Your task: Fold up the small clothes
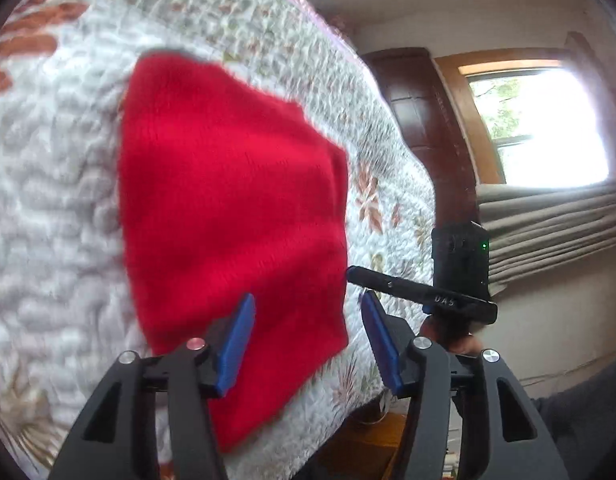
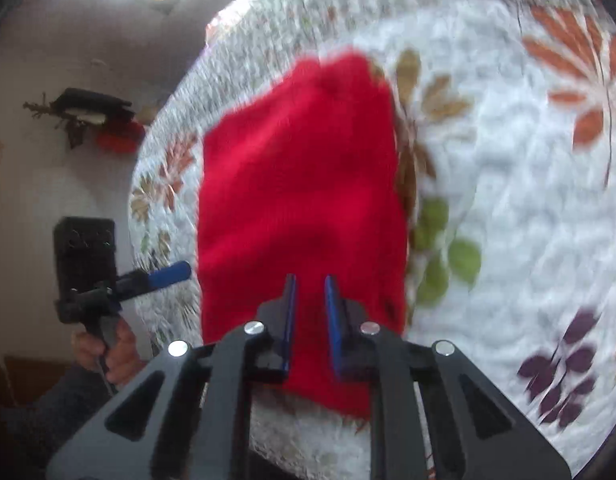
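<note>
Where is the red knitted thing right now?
The red knit garment lies flat on the floral quilt, just ahead of both tools, near the bed's edge.

I am reading only one mark: pale letters "DAS", blurred, on the black bar of my right gripper (image 1: 350,274), sitting at four o'clock in my left wrist view.

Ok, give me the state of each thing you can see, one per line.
Red garment: lying flat on the quilt, held by neither gripper.
Quilt: spread under the garment.
Left gripper: open, empty, over the garment's edge.
Right gripper: open, narrow gap, empty, over the garment.
</note>
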